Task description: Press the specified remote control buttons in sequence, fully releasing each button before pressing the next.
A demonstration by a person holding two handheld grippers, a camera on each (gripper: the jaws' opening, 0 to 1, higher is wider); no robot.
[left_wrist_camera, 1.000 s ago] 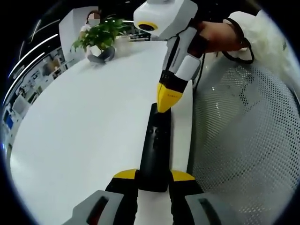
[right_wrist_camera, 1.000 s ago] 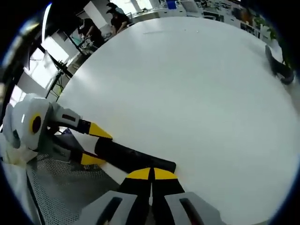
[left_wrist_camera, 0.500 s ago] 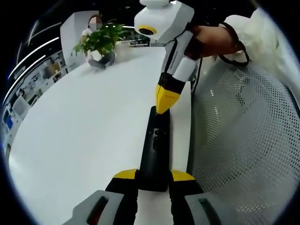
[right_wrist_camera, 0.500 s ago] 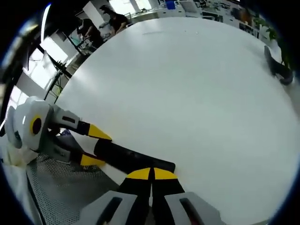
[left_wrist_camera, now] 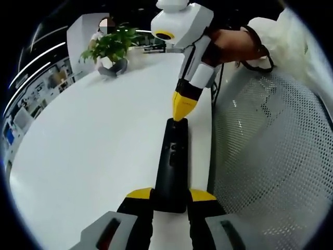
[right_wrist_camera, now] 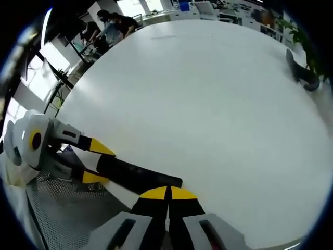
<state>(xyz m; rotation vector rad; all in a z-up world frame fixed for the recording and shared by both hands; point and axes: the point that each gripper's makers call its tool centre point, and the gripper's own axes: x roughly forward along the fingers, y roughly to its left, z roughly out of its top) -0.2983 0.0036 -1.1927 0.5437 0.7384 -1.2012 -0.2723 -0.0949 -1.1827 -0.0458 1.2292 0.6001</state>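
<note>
A long black remote control [left_wrist_camera: 173,161] lies lengthwise on the white table [left_wrist_camera: 93,135], near its right edge. My left gripper [left_wrist_camera: 170,196] is shut on the remote's near end, one yellow tip on each side. My right gripper [left_wrist_camera: 181,107] comes down from above with its yellow tips together and nothing between them; they point at the remote's far end, and I cannot tell whether they touch it. In the right gripper view, my right gripper [right_wrist_camera: 167,194] is shut just off the end of the remote [right_wrist_camera: 136,174], and the left gripper [right_wrist_camera: 98,163] clamps the other end.
A grey mesh chair [left_wrist_camera: 265,156] stands close along the table's right edge. A potted plant [left_wrist_camera: 110,46] sits at the table's far side, and its pot [right_wrist_camera: 302,75] also appears in the right gripper view. People [right_wrist_camera: 112,26] stand beyond the table.
My right gripper's tips have drawn back a little from over the remote's far end to just beyond it. The left gripper and remote have stayed put.
</note>
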